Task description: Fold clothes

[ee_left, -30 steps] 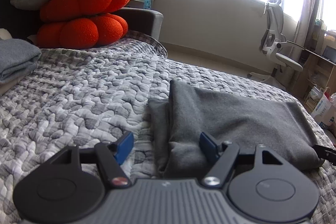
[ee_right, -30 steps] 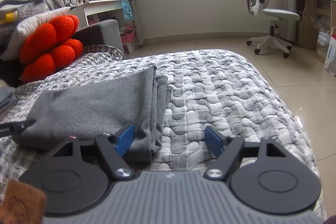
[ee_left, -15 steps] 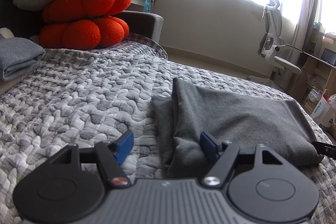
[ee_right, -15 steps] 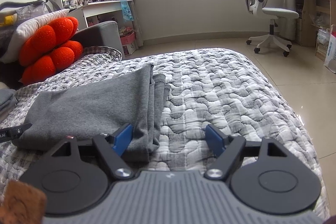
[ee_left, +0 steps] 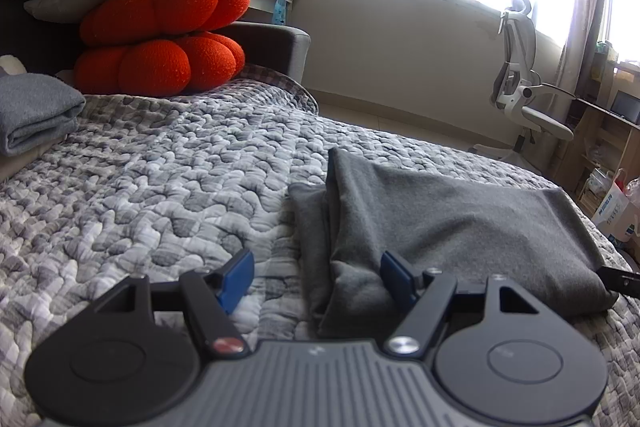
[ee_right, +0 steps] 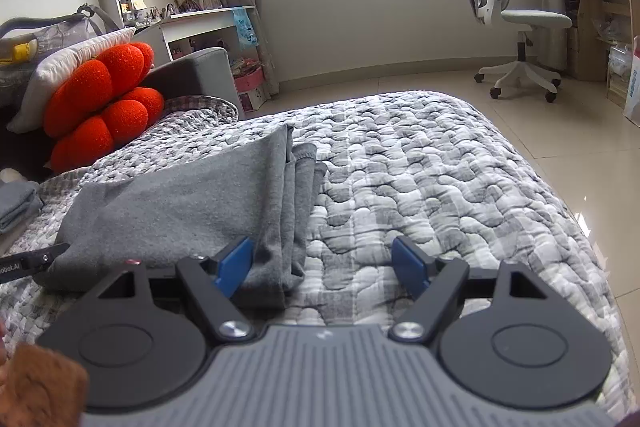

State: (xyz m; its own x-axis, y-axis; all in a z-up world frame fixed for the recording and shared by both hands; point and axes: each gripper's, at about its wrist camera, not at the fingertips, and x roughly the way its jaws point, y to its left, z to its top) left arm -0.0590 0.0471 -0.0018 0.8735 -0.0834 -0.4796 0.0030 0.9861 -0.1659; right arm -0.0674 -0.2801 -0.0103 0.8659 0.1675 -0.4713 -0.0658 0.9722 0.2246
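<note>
A dark grey garment (ee_left: 448, 223) lies folded in layers on the quilted bed; it also shows in the right wrist view (ee_right: 188, 211). My left gripper (ee_left: 318, 279) is open and empty, its jaws straddling the garment's near left corner just above the quilt. My right gripper (ee_right: 324, 267) is open and empty at the garment's near right corner, its left pad (ee_right: 234, 265) over the cloth edge. Each gripper's tip shows in the other view, at the garment's far side (ee_left: 622, 277) (ee_right: 28, 261).
A grey patterned quilt (ee_left: 160, 187) covers the bed. Folded grey clothes (ee_left: 32, 111) sit at the left. Orange cushions (ee_left: 160, 43) and a pillow are behind. The bed's right edge (ee_right: 580, 227) drops to tiled floor with an office chair (ee_right: 516, 15).
Both grippers have risen and pulled back slightly from the garment; the view tilted up a little. The garment has not moved and both stay open.
</note>
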